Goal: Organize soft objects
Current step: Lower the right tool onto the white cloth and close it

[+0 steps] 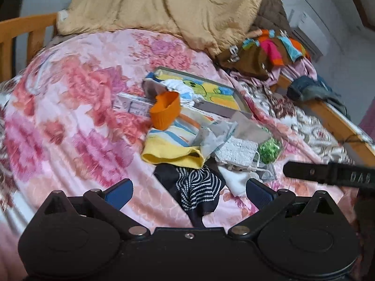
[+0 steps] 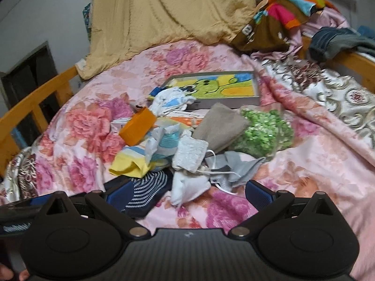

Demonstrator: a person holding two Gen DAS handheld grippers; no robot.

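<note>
Each of the 2 wrist views looks forward and down from behind its own fingers, near the bed. Both share the sock pile [image 1: 187,140] [image 2: 178,145] at 12 o'clock; the framed picture [image 1: 211,93] [image 2: 225,89] lies beyond.

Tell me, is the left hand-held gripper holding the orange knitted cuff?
No, the left hand-held gripper is open and empty; the orange knitted cuff lies farther away.

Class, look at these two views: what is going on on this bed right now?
A person holds two grippers over a heap of small soft things on a pink floral bedspread. The left gripper hangs open over a navy striped cloth; the right gripper is open near a white cloth. Neither grips anything. An orange band, yellow striped sock and green bag lie unsorted.
</note>
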